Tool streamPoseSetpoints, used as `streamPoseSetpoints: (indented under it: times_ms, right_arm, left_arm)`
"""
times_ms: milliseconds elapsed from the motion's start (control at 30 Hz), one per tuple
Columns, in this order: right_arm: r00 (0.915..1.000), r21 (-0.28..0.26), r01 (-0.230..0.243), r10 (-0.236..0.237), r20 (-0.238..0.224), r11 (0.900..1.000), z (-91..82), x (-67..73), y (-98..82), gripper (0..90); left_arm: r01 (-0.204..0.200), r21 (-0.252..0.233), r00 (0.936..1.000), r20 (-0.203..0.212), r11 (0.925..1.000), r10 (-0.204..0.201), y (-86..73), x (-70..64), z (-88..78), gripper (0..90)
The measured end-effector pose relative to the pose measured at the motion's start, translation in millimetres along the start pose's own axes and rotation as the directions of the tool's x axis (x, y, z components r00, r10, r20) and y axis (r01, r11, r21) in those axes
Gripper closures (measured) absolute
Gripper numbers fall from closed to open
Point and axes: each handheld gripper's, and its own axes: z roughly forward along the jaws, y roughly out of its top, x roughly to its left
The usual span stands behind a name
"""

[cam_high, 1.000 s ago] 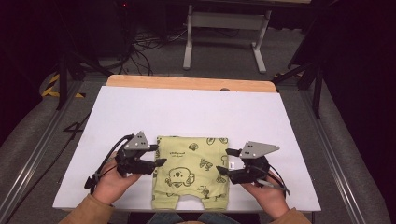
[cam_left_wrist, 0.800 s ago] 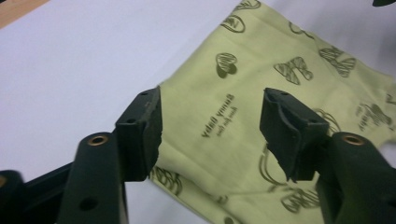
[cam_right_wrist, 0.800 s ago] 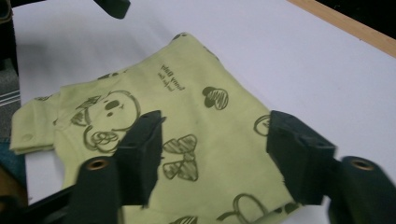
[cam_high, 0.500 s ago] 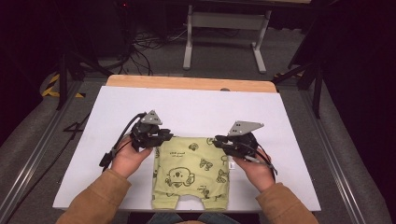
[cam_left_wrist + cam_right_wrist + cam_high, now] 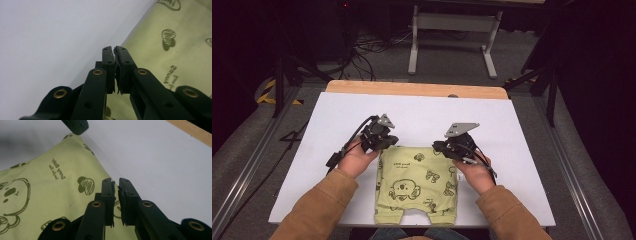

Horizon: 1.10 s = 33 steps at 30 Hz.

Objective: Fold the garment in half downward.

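Note:
A light green baby garment point(image 5: 417, 185) with dark cartoon prints lies flat on the white table point(image 5: 512, 150), leg openings toward the person. My left gripper point(image 5: 382, 145) is at its far left corner and my right gripper point(image 5: 443, 147) at its far right corner. Both pairs of jaws have just been closing. In the left gripper view the left gripper point(image 5: 114, 47) is pinched together right on the edge of the garment point(image 5: 175, 62). In the right gripper view the right gripper point(image 5: 115, 180) stands almost together on the edge of the garment point(image 5: 50, 187).
A wooden strip point(image 5: 412, 89) runs along the table's far edge. Beyond it stand a metal frame stand point(image 5: 452, 30) and cables on the floor. A tip of the left gripper point(image 5: 76, 125) shows at the top of the right gripper view.
Both hands moved away from the person, from the garment's sides up to its far corners. Both pairs of jaws went from open to closed. The garment has stayed in place.

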Motion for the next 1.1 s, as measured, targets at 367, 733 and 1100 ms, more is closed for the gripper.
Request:
streamPoseSetpoints:
  times_ms: [367,733,1100]
  right_arm:
    - [0.997,-0.029,0.051,-0.053,-0.056,0.998,4.7,23.0,15.9,73.4]
    - [0.9991,0.055,-0.008,0.006,0.043,0.998,10.4,-11.5,8.9,55.2]
    - [0.996,0.171,-0.056,0.043,0.079,0.984,23.3,-33.2,-7.3,51.4]
  left_arm:
    - [-0.047,0.086,0.9989,-0.001,0.9952,0.047,1.9,9.4,6.4,69.9]
    - [-0.049,0.162,0.9986,0.029,0.9855,0.045,-3.6,23.1,16.1,57.3]
    - [-0.041,0.233,0.9987,0.038,0.9717,0.033,-7.0,29.2,30.9,57.8]
